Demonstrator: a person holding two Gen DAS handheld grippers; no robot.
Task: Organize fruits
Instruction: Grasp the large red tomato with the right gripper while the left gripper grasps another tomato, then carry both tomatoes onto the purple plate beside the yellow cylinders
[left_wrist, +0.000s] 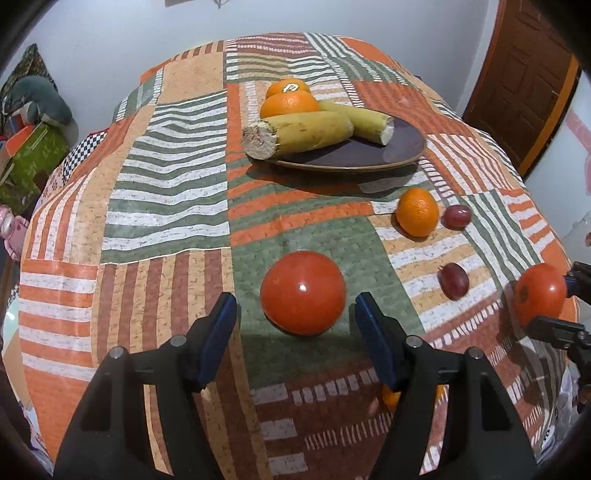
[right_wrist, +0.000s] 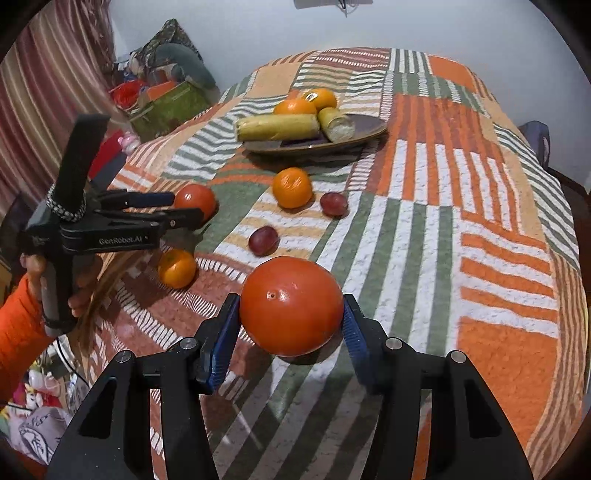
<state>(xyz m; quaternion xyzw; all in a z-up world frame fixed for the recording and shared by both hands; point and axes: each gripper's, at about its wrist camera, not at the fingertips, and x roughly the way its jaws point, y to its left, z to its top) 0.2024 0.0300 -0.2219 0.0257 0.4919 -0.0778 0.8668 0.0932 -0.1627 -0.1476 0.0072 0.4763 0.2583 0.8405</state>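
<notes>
A red tomato (left_wrist: 303, 291) lies on the patchwork tablecloth between the fingers of my left gripper (left_wrist: 295, 301), which is open, with gaps on both sides. In the right wrist view this gripper (right_wrist: 188, 206) reaches the same tomato (right_wrist: 195, 201) from the left. My right gripper (right_wrist: 291, 301) is shut on a second tomato (right_wrist: 291, 306), both blue pads against its sides, low over the cloth. That tomato (left_wrist: 541, 291) also shows at the right edge of the left wrist view. A dark plate (left_wrist: 399, 147) further back holds two oranges (left_wrist: 290, 105) and two yellow banana pieces (left_wrist: 306, 133).
Loose on the cloth lie an orange (left_wrist: 417, 212), two dark red grapes (left_wrist: 457, 217) (left_wrist: 453, 280) and a small orange (right_wrist: 177, 267) under the left gripper. A hand with an orange sleeve (right_wrist: 22, 332) holds the left tool. Boxes and clutter (right_wrist: 166, 103) stand beyond the table's left side.
</notes>
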